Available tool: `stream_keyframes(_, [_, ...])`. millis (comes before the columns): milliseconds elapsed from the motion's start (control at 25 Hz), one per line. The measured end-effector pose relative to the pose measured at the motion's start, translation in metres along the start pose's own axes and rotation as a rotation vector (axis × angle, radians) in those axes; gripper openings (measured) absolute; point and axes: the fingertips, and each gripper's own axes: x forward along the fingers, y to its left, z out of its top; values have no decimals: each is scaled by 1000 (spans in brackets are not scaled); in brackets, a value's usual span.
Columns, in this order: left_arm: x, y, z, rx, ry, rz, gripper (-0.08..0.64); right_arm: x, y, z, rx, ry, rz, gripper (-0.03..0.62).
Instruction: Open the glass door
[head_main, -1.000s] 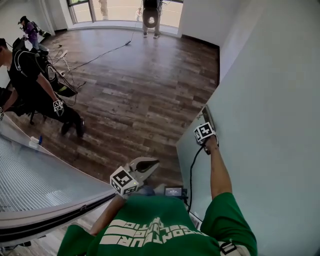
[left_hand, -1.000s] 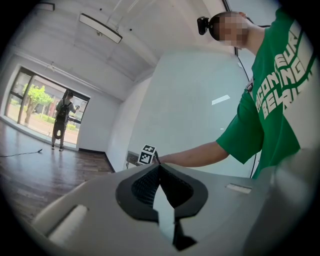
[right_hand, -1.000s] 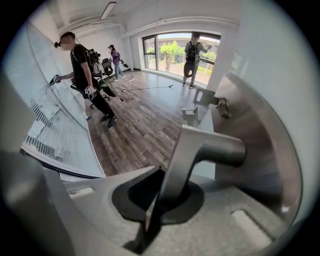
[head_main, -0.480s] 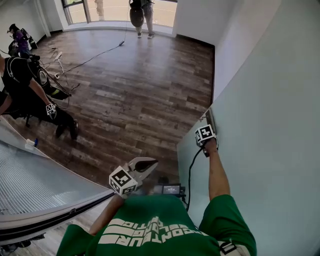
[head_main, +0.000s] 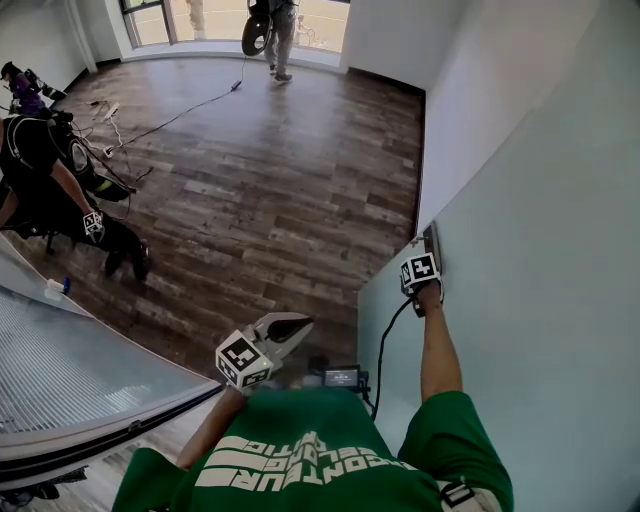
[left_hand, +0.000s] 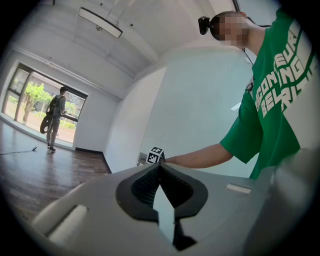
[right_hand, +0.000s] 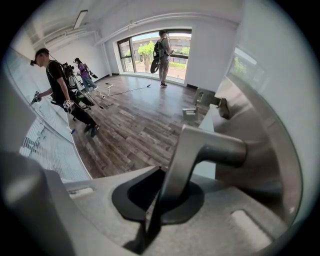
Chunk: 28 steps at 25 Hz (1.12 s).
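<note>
Pale frosted glass door, metal handle clamped in right claw, left claw closed, empty.

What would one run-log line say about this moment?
task: open pale frosted glass door | right gripper: shut on door's silver metal lever handle | left gripper: shut, empty, apart from door

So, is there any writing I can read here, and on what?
Green shirt: white block letters, folded and cut off, no word sure.
Small screen: too small to read.
Marker cubes: black-and-white patterns, no words.
</note>
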Motion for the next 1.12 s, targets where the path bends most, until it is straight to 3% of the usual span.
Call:
stream_keyframes(560, [41, 9, 5, 11, 3, 1, 14, 7, -70, -13, 81, 10, -23, -8])
stream_keyframes(1120, [55, 10, 4, 3, 3, -1, 14, 4, -107, -26, 131, 7, -46, -8])
